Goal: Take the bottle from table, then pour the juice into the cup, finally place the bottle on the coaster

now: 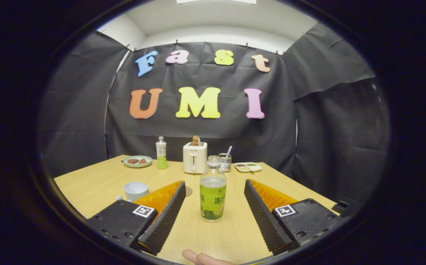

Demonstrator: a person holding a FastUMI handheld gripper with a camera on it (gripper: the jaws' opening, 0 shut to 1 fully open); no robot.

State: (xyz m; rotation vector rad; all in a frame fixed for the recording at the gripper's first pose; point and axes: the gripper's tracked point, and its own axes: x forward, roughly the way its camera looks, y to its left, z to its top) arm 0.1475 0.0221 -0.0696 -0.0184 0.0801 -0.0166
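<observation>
Here the gripper [213, 187] stands wide apart, the bottle [213, 189] upright between its fingers, untouched.

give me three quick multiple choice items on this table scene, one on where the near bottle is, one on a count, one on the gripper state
1. Where does the near bottle stand?
A. between the fingers
B. on the plate
C. behind the toaster

2. How many bottles are on the table?
A. one
B. two
C. four

3. What state is the gripper in?
A. shut on the bottle
B. open
C. shut on the cup

Answers:
1 A, a finger stands apart on each side of it.
2 B, a second bottle stands beside the toaster.
3 B, both fingers are clear of the bottle.
</observation>
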